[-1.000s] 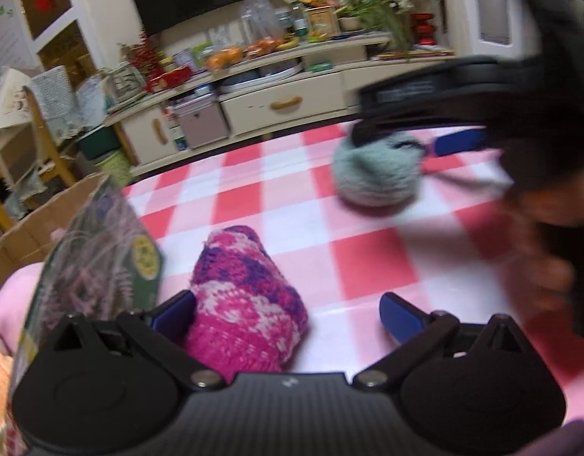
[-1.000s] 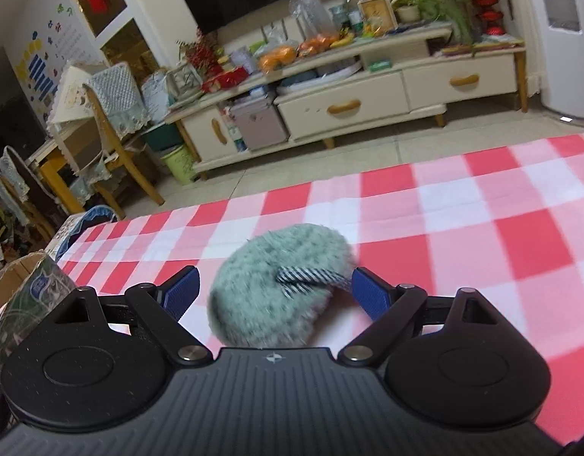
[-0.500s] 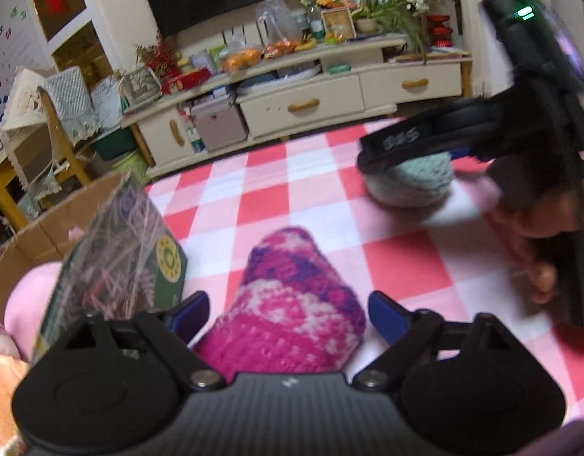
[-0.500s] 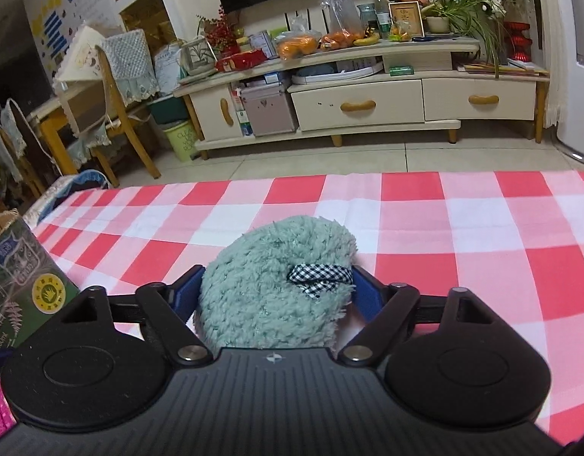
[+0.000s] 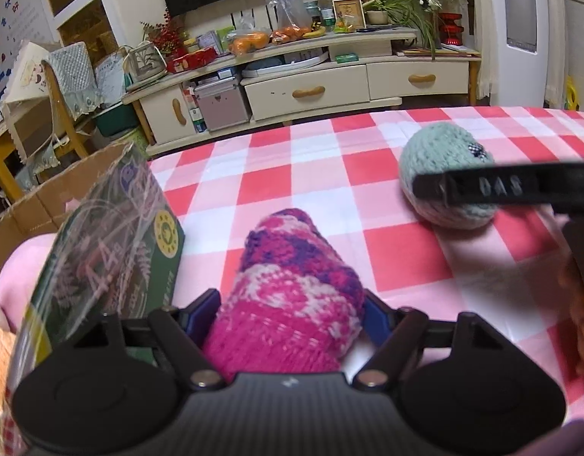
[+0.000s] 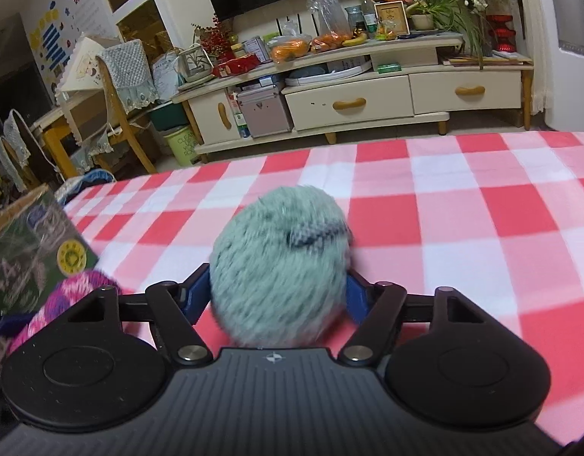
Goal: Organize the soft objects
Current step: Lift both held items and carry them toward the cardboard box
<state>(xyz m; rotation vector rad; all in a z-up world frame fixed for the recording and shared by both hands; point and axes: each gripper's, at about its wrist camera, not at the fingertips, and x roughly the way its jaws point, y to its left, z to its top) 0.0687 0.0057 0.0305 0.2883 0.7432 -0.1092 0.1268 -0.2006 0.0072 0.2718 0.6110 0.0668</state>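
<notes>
Tablecloth [image 6: 462, 205]; green pompom [image 6: 278, 266] between right gripper [image 6: 278, 296] pads

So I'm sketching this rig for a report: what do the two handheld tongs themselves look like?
Both match. The left tongs and the right tongs each have a matte black ribbed body with a small white emblem, two round black discs at the sides, black linkage arms on silver pivot pins, and blue fingertip pads. Seen from the left camera, the right tool's side bears pale raised lettering. No cables or sleeves show.
</notes>
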